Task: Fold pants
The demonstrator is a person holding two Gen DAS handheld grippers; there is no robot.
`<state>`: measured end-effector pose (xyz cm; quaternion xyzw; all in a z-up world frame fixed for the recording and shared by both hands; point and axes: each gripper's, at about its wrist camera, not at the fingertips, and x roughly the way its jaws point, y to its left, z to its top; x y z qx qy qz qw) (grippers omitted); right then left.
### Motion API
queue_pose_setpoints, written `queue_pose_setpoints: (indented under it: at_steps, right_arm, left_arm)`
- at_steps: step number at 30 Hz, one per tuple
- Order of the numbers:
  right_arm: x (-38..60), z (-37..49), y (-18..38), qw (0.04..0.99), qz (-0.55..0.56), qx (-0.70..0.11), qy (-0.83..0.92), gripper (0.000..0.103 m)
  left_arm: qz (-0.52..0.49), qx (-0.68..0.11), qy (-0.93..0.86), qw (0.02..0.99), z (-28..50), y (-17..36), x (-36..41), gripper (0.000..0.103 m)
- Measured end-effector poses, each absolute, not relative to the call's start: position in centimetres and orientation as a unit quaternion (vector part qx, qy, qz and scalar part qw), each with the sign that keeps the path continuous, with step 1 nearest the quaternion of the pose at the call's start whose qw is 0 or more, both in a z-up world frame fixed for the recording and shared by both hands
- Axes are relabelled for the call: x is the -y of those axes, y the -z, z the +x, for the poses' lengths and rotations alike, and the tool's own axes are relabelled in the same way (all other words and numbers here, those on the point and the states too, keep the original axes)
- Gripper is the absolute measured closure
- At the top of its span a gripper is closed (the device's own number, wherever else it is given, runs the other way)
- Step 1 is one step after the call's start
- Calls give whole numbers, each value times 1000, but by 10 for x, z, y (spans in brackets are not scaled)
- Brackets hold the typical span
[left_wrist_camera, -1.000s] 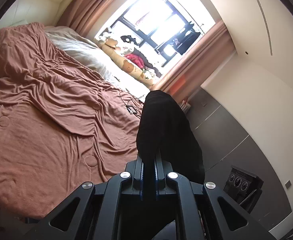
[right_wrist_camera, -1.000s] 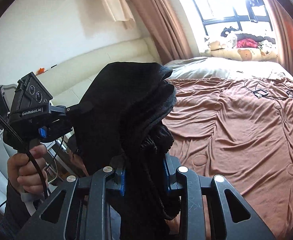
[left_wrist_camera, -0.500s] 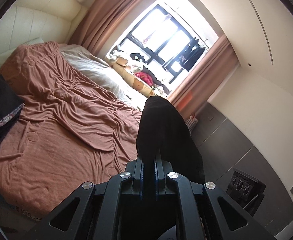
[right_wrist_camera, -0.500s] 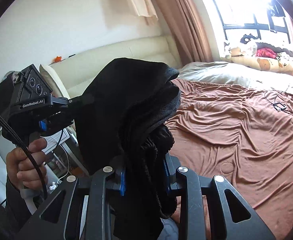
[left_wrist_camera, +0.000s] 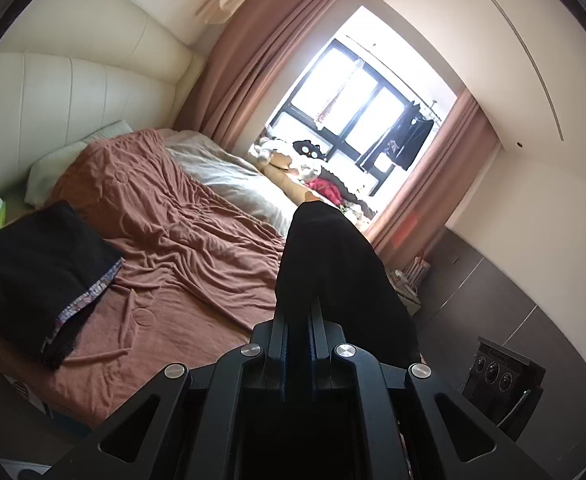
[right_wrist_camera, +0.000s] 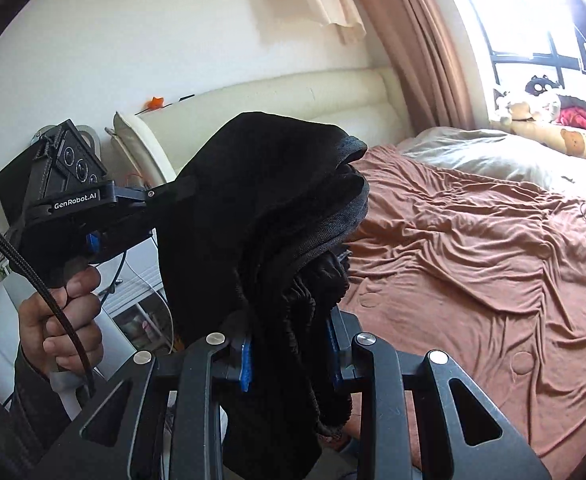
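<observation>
A: Above the near edge of the bed, both grippers have the black pants held up in the air, clear of the brown sheet.

B: Left side?

A: Left gripper is clamped narrow on a thin fold of the pants; fabric drapes off to its right.

B: Right?

A: Right gripper is closed on a thick bunch, gathered waistband between the blue pads. Left hand shows in that view, gripping its handle.

B: Anything else on the bed?

A: A folded black garment near the headboard end, patterned edge showing.
</observation>
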<state>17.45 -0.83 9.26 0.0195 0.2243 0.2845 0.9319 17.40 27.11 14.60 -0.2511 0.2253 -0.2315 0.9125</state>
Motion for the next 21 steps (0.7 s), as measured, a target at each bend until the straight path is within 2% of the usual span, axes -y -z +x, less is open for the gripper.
queue_pose_setpoints:
  at_steps: [21]
  right_arm:
    - [-59,261,-55,904,-1,-245,-351,78]
  left_arm:
    - [-282,-190,147,929,195,-129,-418,95]
